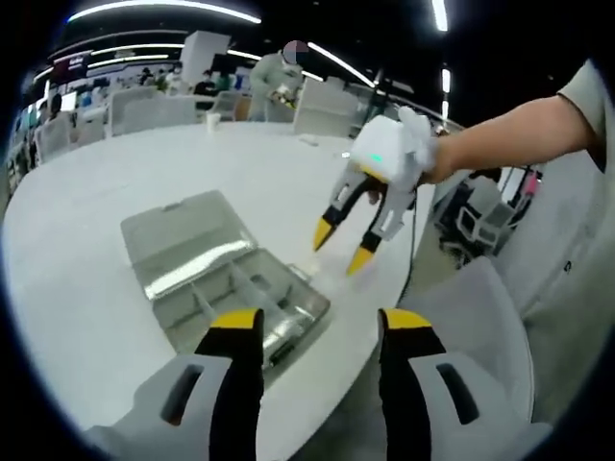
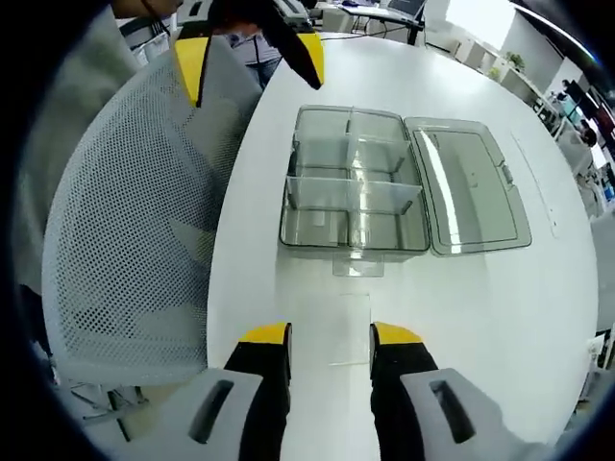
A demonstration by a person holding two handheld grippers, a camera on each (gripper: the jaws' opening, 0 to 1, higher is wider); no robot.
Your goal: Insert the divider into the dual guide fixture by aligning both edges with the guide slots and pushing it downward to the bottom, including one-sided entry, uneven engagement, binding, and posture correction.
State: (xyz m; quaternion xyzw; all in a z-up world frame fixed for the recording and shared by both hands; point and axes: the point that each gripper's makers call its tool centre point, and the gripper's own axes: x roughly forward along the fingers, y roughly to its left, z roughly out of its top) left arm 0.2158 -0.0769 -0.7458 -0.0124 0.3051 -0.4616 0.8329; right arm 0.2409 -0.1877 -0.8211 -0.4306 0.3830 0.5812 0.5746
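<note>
right gripper view: looking down past right gripper, jaws spread and empty, at a faint clear sheet flat on white table, probably the divider; hard to make out its edges. lies just short of the guide fixture, a clear compartment box with lid swung open on the far side. judged thin, light, stiff and slick, likely to slide instead of lifting; best to tease up one long edge, then pinch at mid-height, keeping both end edges free for the slots. likely to bind if tilted.

left gripper view: left gripper also spread wide, holding nothing, hanging over the fixture's near corner. plenty of open tabletop beyond the lid; tighter on the near side, with the table edge close to the fixture and mesh chair right beside it.
</note>
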